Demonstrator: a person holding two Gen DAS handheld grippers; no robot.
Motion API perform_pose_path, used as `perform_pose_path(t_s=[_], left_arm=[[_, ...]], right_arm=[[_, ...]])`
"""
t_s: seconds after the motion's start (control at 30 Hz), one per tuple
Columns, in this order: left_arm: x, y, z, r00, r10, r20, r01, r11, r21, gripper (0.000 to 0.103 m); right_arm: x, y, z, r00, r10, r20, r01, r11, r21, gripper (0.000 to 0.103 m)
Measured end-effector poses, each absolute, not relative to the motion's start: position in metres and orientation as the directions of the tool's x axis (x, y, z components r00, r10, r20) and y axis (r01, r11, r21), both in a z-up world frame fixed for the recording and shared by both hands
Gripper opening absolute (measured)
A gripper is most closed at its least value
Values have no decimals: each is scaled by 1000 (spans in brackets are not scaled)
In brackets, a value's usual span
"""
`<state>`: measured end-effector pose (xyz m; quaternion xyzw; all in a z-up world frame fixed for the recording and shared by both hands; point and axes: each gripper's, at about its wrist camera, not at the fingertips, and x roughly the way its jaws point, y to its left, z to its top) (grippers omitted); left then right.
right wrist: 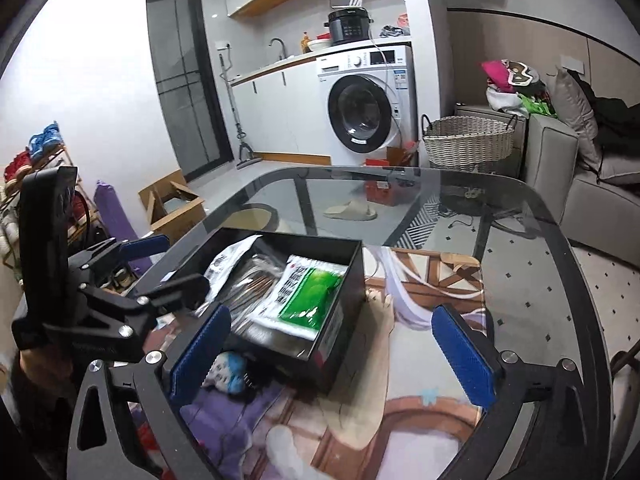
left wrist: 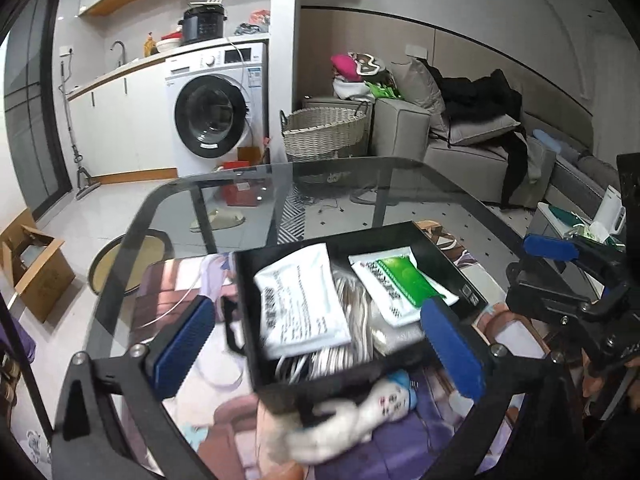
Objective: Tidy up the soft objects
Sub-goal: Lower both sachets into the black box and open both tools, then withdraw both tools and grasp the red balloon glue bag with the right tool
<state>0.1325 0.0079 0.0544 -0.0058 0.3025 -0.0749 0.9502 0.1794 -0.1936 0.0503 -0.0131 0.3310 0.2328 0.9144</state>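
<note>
A black open box (left wrist: 448, 258) stands on the printed mat (left wrist: 168, 296) on the glass table. It holds white soft packets (left wrist: 300, 304), a green-and-white packet (left wrist: 404, 280) and white cables. A small white plush toy (left wrist: 360, 412) with blue on its head lies just in front of the box. My left gripper (left wrist: 320, 348) is open, its blue pads either side of the box's near end, above the toy. My right gripper (right wrist: 336, 348) is open over the box's (right wrist: 348, 280) near right corner; the toy (right wrist: 226, 372) shows beside its left pad. The left gripper (right wrist: 132, 276) appears at left.
The glass table (right wrist: 460, 200) stretches ahead with rounded edges. Beyond stand a washing machine (left wrist: 216, 108), a wicker basket (left wrist: 324, 132), a grey sofa with clothes (left wrist: 480, 120), a cardboard box (left wrist: 32, 268) on the floor and a shoe rack (right wrist: 36, 168).
</note>
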Motion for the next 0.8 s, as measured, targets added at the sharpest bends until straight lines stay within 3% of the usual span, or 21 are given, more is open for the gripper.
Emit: perform_pose_path(t_s=[0.8], left_arm=[[62,43,18,784,-75,-617,40,997,-70,103]], right_arm=[[90,-144,-4,465,514,-721,-627,766,142,102]])
